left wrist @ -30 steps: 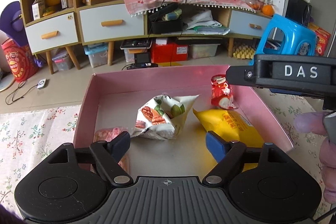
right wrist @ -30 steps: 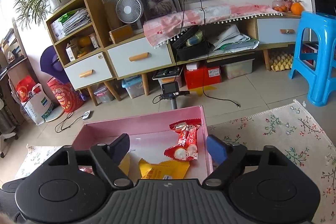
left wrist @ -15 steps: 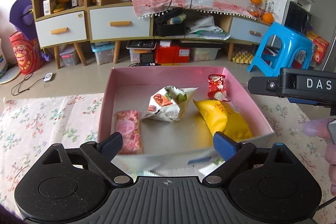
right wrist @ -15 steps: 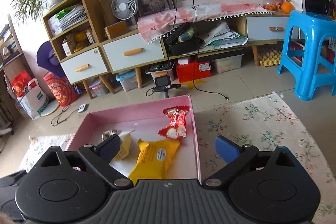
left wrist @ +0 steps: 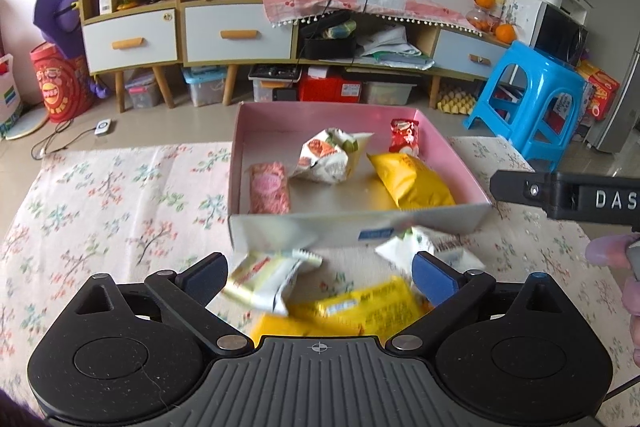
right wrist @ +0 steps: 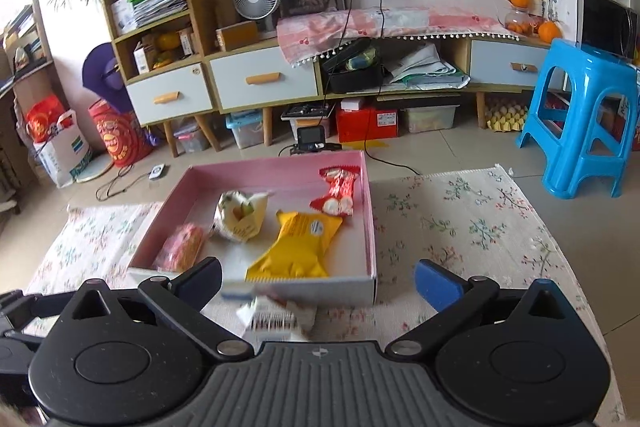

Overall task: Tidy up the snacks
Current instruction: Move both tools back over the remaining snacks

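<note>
A pink box (left wrist: 448, 153) (right wrist: 370, 219) sits on the floral rug. It holds a pink packet (left wrist: 269, 187) (right wrist: 182, 247), a white crumpled bag (left wrist: 328, 159) (right wrist: 240, 215), a red packet (left wrist: 404, 137) (right wrist: 338, 189) and a yellow bag (left wrist: 412, 181) (right wrist: 300, 243). In front of the box lie loose snacks: a white packet (left wrist: 262, 279), a second white packet (left wrist: 424, 247) (right wrist: 276, 315) and a yellow packet (left wrist: 348, 311). My left gripper (left wrist: 318, 273) is open above these loose snacks. My right gripper (right wrist: 318, 277) is open before the box's near wall; its side shows in the left wrist view (left wrist: 568, 189).
A blue plastic stool (left wrist: 536, 95) (right wrist: 588, 115) stands to the right beyond the rug. A low cabinet with drawers (left wrist: 236, 31) (right wrist: 260, 79) and storage bins runs along the back wall. A cable and small device (right wrist: 156, 171) lie on the floor left of the box.
Both grippers have pulled back from the box and away from its inside. The loose snacks in front of the box have come into view under the left gripper.
</note>
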A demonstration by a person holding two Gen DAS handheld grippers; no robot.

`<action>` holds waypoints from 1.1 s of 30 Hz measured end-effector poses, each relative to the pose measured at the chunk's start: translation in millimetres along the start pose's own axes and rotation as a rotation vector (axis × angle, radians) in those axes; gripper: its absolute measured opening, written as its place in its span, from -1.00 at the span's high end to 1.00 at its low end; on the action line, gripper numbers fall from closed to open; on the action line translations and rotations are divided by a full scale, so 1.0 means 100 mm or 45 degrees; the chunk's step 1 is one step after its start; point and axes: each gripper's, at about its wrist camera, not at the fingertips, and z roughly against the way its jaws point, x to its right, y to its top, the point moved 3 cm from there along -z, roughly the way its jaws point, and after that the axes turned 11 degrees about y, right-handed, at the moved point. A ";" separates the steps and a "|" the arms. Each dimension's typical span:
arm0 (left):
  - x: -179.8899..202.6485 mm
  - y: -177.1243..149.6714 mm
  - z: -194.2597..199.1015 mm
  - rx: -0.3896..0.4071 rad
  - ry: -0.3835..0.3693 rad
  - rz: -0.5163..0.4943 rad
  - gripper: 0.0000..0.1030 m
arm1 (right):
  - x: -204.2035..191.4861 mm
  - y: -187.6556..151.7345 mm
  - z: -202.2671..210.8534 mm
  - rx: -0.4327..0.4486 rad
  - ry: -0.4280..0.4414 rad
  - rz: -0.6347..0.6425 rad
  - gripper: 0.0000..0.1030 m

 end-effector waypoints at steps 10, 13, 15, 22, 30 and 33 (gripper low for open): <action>-0.13 -0.27 0.17 -0.032 0.009 -0.012 -0.94 | -0.18 -0.21 0.16 -0.015 -0.002 0.067 -0.81; -0.20 -0.35 0.20 -0.038 0.014 -0.007 -0.94 | -0.22 -0.32 0.18 -0.015 -0.006 0.086 -0.81; -0.26 -0.43 0.21 -0.042 0.006 0.003 -0.94 | -0.21 -0.43 0.19 -0.014 0.001 0.081 -0.81; -0.38 -0.63 0.21 -0.099 0.026 0.011 -0.95 | -0.20 -0.59 0.19 -0.070 0.030 0.073 -0.81; -0.44 -0.76 0.24 -0.158 0.057 -0.025 -0.94 | -0.11 -0.71 0.18 -0.128 0.043 0.026 -0.81; -0.44 -0.85 0.23 -0.223 0.096 -0.059 -0.94 | -0.07 -0.78 0.17 -0.183 -0.007 0.010 -0.81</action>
